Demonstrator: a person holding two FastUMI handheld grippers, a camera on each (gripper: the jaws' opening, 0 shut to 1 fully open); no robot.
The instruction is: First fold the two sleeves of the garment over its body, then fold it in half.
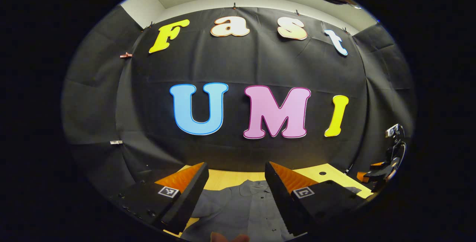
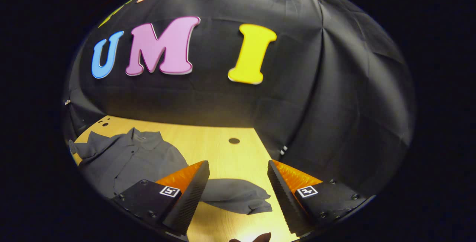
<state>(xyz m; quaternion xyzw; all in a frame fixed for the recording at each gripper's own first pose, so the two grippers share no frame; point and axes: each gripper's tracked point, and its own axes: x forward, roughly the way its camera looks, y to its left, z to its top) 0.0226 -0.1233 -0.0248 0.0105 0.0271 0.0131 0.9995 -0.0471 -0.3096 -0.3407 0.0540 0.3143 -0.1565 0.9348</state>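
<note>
A grey button-up shirt (image 2: 130, 158) lies flat on the wooden table (image 2: 219, 149), collar toward the booth's wall. One sleeve (image 2: 238, 196) stretches out sideways, its cuff lying between and below the fingers of my right gripper (image 2: 238, 193), which hovers open above it. In the left gripper view the shirt (image 1: 238, 208) shows with its collar and button placket, and my left gripper (image 1: 236, 197) is open over the shirt's body, holding nothing. The other gripper (image 1: 386, 164) shows far off at the right edge of that view.
The wooden table (image 1: 327, 173) has small round holes (image 2: 234, 141) near its far side. Black cloth walls close the booth behind and to the right. Bare table lies between the shirt's body and the right wall.
</note>
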